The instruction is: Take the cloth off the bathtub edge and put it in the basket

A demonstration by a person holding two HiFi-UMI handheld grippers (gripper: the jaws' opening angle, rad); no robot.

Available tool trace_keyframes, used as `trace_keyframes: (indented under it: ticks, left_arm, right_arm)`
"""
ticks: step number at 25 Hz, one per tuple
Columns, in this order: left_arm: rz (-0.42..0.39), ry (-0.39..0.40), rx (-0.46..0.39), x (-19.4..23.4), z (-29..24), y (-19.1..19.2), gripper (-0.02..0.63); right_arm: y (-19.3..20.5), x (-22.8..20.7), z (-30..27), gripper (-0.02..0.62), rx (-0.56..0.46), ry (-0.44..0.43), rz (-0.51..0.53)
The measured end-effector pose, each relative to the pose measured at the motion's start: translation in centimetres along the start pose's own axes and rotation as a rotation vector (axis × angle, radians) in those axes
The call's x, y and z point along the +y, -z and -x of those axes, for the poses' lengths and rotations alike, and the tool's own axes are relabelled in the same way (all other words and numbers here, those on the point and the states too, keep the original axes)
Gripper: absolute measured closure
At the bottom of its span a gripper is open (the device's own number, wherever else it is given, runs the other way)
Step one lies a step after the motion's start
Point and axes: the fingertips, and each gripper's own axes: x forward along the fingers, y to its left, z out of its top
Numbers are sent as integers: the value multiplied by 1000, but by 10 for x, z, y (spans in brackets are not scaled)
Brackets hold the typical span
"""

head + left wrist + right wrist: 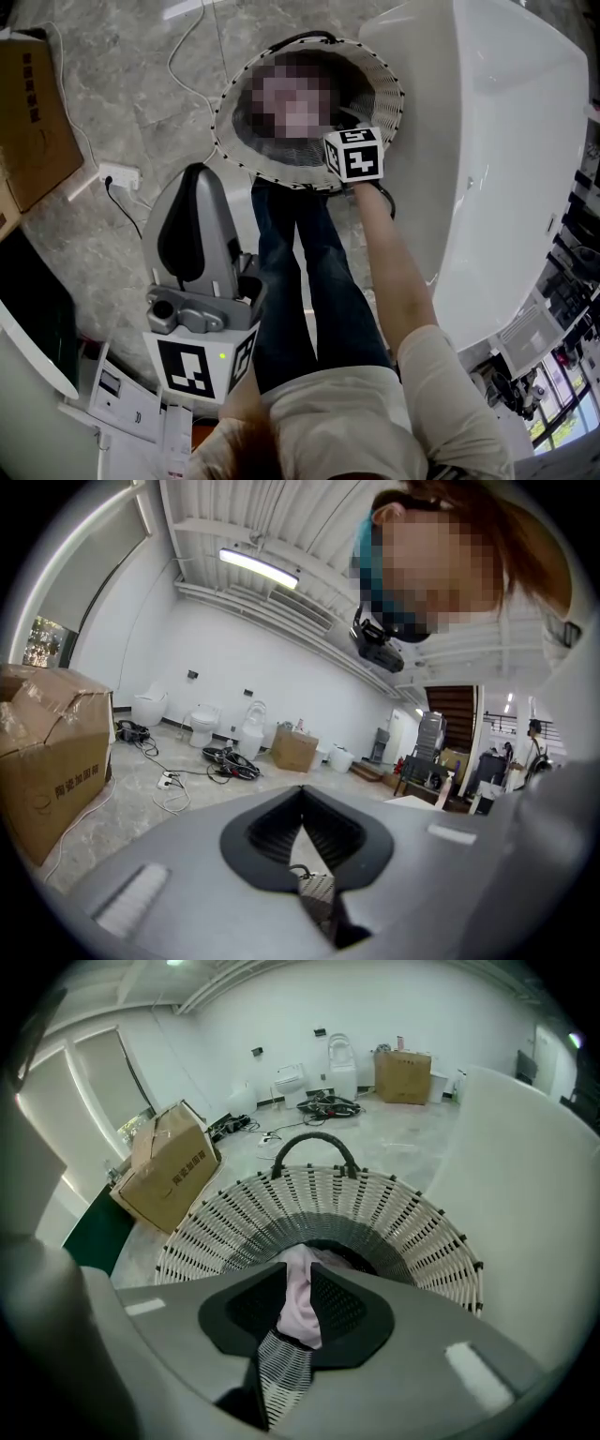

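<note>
My right gripper (297, 1265) hangs over the white woven basket (375, 1206), shut on a pale pink cloth (300, 1305) that fills the narrow gap between its jaws. In the head view its marker cube sits at the basket (234, 141) rim's right side; a mosaic patch hides the basket's inside and the cloth. The white bathtub (506, 141) stands just right of the basket, and its edge (525, 1194) also shows in the right gripper view. My left gripper (195, 174) is held low at the left, away from the basket. Its jaws meet at the tip (301, 787) with nothing between them.
The person's legs in jeans (309, 281) stand next to the basket. A cardboard box (33, 112) and a power strip (120, 175) with cables lie on the marble floor at the left. Papers (122, 398) lie at the lower left. Toilets (339, 1054) and another box stand farther off.
</note>
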Motion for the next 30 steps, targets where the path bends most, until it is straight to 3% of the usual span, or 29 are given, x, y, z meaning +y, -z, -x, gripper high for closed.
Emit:
trace_keyframes:
  ticks: [30]
  left_arm:
    - [-11, 40, -71, -27, -3, -53, 592]
  right_arm:
    - [-66, 7, 95, 595, -227, -15, -74]
